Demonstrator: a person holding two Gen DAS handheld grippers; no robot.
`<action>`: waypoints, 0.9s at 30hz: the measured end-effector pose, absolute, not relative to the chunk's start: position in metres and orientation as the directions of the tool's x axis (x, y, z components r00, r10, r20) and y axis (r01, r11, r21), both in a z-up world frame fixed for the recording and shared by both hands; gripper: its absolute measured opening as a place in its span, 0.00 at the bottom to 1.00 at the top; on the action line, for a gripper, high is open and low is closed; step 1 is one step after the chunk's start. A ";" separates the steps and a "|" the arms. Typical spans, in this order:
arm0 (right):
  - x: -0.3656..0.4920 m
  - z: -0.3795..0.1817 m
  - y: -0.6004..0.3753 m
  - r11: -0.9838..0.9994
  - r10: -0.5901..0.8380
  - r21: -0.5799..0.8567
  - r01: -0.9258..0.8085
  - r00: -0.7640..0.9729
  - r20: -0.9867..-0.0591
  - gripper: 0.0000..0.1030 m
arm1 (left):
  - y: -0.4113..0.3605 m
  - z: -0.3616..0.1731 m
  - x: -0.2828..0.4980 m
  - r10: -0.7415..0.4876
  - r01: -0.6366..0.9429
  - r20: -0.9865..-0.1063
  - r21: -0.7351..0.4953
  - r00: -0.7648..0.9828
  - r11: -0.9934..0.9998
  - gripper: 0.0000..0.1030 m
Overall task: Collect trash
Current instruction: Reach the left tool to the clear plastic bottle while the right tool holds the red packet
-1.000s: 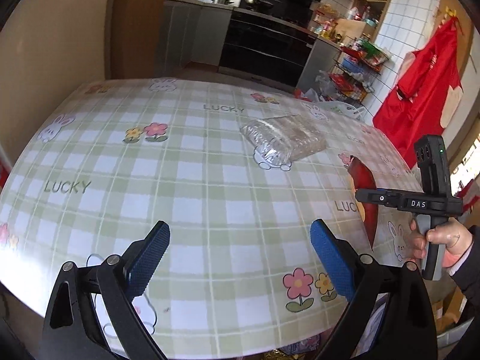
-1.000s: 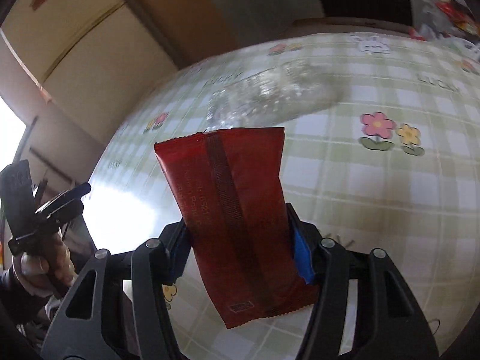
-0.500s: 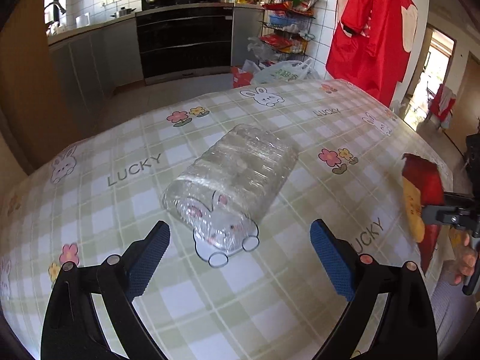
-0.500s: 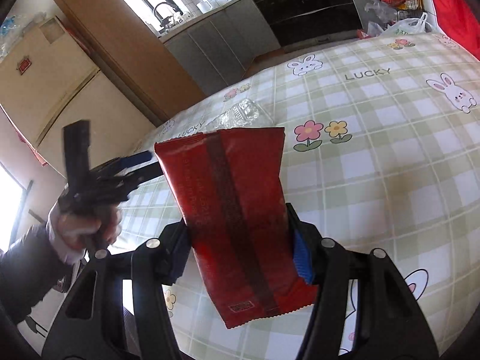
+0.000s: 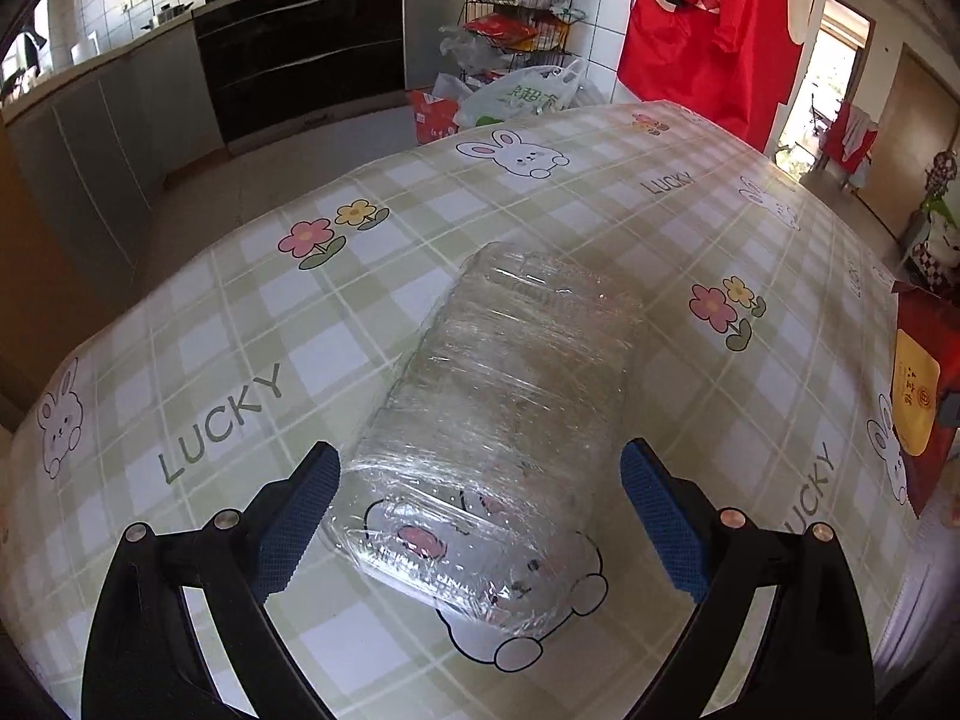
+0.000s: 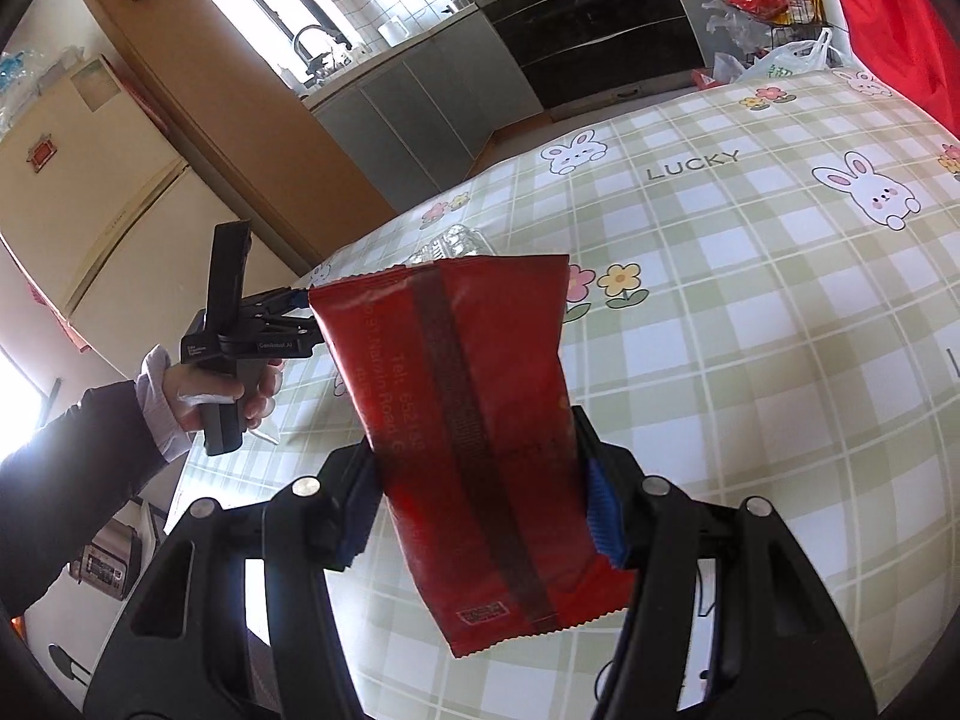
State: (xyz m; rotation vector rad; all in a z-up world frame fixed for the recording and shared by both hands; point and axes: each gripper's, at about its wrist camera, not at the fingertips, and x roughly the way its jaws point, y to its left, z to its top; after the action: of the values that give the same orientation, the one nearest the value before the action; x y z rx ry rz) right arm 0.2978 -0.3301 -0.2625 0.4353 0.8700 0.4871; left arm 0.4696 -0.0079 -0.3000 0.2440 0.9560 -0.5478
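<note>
The right tongs [image 6: 480, 516] are closed on a red snack wrapper [image 6: 474, 414], the blue pads pressing its two long edges about halfway up, so that the flat packet stands up between them with its crimped bottom edge hanging free below. That piece of trash looks already collected and lifted clear of the tabletop [image 6: 750, 312]. The same wrapper shows at the far right edge of the left wrist view, a red sheet with a yellow label [image 5: 918, 396], held above the tabletop's edge. The left tongs [image 5: 480, 516] are spread wide and hold nothing; their blue pads [image 5: 300, 516] stand on either side of the near end of a crumpled clear plastic bottle [image 5: 504, 420], which lies on its side on the checked cloth with its length running away from the camera. Whether the pads touch it cannot be told, though a gap shows on each side. In the right wrist view the person's hand [image 6: 222, 390] grips the handle of the left tongs, and only a glint of the bottle [image 6: 456, 243] peeks over the wrapper's top edge. So, by the look of things, one item is in hand, a second is lined up but not yet gripped, and no other litter shows on the cloth. No bin is clearly in view; the plastic bags [image 5: 522, 96] on the floor by the far wire rack [image 5: 516, 6] may or may not be where trash goes.
</note>
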 end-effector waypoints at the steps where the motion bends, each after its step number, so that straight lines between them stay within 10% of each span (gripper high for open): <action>1: 0.298 -0.262 -0.332 0.807 0.566 0.548 -0.221 0.552 -0.612 0.56 | -0.009 -0.301 0.471 -0.332 0.548 -0.827 -0.035 0.454 0.836 0.90; 15: 0.295 -0.259 -0.328 0.804 0.571 0.548 -0.231 0.556 -0.604 0.56 | -0.027 -0.318 0.456 -0.211 0.591 -0.844 0.146 0.493 0.793 0.91; 22: 0.286 -0.253 -0.325 0.798 0.580 0.551 -0.244 0.562 -0.590 0.56 | -0.029 -0.310 0.442 -0.196 0.581 -0.843 0.159 0.500 0.799 0.70; 27: 0.276 -0.247 -0.324 0.783 0.595 0.569 -0.250 0.567 -0.569 0.56 | -0.023 -0.297 0.428 -0.244 0.582 -0.861 0.072 0.446 0.810 0.13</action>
State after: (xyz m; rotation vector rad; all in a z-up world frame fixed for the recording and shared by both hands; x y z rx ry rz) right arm 0.2757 -0.3240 -0.2467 0.4588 0.8287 0.5174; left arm 0.4282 -0.0232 -0.2969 0.3861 0.9837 -0.5268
